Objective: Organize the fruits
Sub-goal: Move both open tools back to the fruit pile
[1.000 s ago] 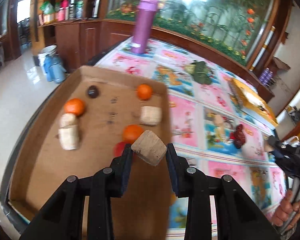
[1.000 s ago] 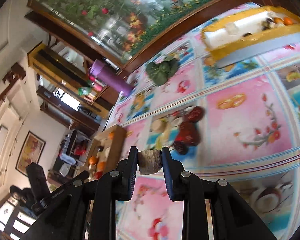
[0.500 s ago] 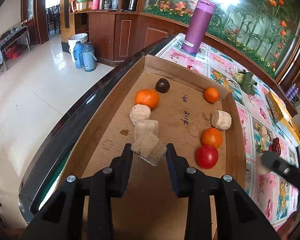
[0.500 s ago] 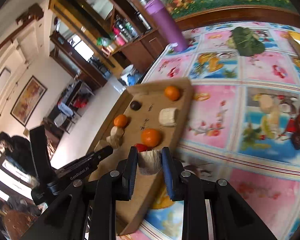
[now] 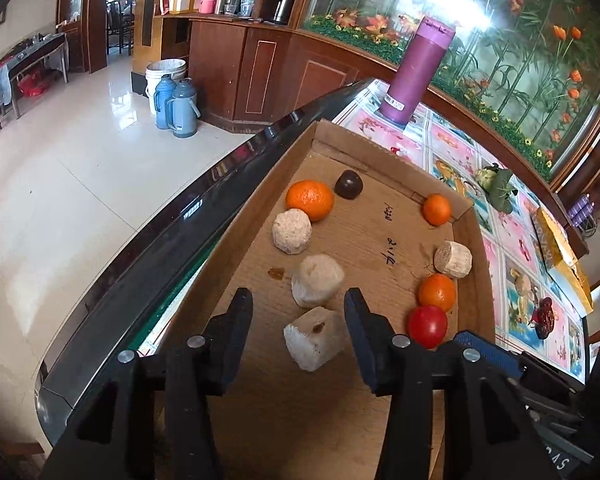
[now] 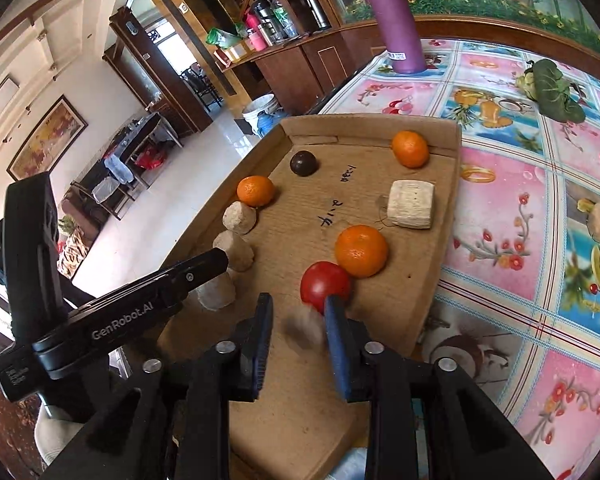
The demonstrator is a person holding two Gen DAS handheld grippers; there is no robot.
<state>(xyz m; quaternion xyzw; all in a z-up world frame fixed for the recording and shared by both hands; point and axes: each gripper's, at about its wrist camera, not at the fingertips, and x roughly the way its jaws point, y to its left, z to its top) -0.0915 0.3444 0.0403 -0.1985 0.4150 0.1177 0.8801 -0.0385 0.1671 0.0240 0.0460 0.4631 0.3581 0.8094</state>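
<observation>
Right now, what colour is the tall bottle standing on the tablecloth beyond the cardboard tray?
Purple, lid included. The tall bottle shows best in the right wrist view.

Matt corrugated cardboard tray (image 5: pixel 260 420)

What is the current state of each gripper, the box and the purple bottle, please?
Left gripper: open, a pale chunk resting free on the box floor between its fingers.
Right gripper: open, a blurred pale piece loose between its fingers.
Cardboard box: open-topped, holding fruit.
Purple bottle: upright, lid closed.
</observation>
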